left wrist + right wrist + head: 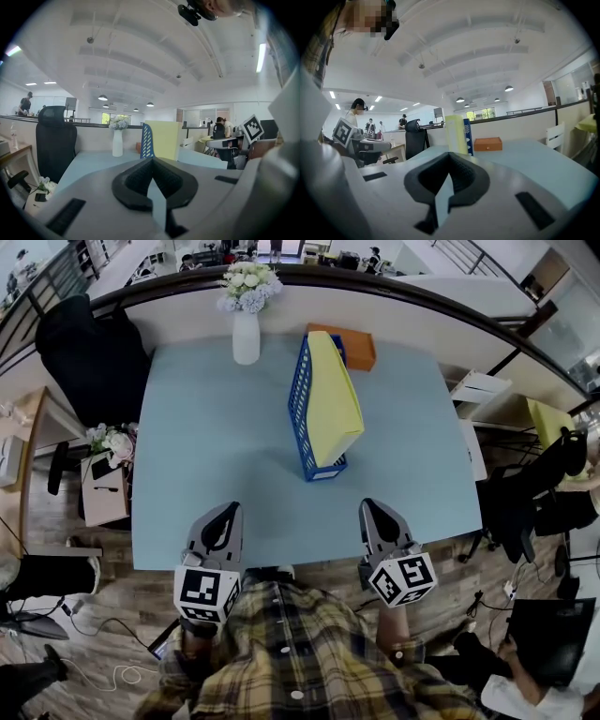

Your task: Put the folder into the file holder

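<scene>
Nearest: person's plaid shirt (309, 652) at the bottom of the head view.

Left claw (229, 510): clenched, pads meet at the tips, nothing between them. Its own view confirms this. Its marker cube (205, 591) hangs off the near edge of the worktop (216, 427), over the shirt.

Right claw (371, 506): same state, clenched and empty, with its cube behind it. Both claws point across the worktop, tips over the light-blue surface just inside the near edge, and they are apart from each other. I cannot tell whether they rest on the surface.

Mid-worktop, slightly right of centre: blue file holder (301, 409) with a perforated side wall, its long axis running away from the person. The yellow folder (334, 395) is already inside it, standing on edge, its top above the holder's rim. Holder and folder are well apart from both claws.

Just behind the holder's far end: orange box (356, 345). Cannot tell whether it touches the holder.

Left of the box, near the far edge: white vase (246, 337), upright, holding pale flowers (249, 285), apart from the holder.

Past the far edge: low curved partition (169, 310).

Left of the worktop: black office chair (89, 357). Nearer on that side is a small side table (103, 493) with a bouquet (112, 442) on it.
</scene>
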Motion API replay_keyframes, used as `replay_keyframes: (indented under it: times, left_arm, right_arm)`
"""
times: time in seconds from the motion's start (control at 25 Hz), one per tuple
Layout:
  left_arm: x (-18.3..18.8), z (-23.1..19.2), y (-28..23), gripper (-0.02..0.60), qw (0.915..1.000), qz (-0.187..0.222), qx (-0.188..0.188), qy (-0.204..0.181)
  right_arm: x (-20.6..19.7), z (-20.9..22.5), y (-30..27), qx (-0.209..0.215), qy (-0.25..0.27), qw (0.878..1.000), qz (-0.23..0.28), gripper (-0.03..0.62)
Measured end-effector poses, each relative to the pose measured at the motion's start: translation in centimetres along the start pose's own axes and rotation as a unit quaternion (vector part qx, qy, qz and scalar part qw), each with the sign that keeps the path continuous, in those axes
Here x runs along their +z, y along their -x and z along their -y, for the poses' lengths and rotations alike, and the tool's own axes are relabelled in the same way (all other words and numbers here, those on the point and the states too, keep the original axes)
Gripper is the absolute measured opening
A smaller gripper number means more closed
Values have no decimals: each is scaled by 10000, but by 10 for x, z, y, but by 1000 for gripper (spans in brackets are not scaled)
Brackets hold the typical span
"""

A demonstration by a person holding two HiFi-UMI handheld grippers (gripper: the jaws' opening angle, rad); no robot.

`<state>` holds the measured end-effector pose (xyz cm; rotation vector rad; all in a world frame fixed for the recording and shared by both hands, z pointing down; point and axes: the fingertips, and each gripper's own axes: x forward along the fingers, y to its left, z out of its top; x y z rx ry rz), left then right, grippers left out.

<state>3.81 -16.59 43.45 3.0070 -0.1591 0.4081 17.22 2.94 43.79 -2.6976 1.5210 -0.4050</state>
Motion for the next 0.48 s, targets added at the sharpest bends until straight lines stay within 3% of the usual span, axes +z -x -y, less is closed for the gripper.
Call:
replay_keyframes:
  times: [0.48]
  left_arm:
    - [3,-8,1,-9,10000,16,39,-78]
  right_arm:
    - [0,0,-1,-25,-3,10000,9,0]
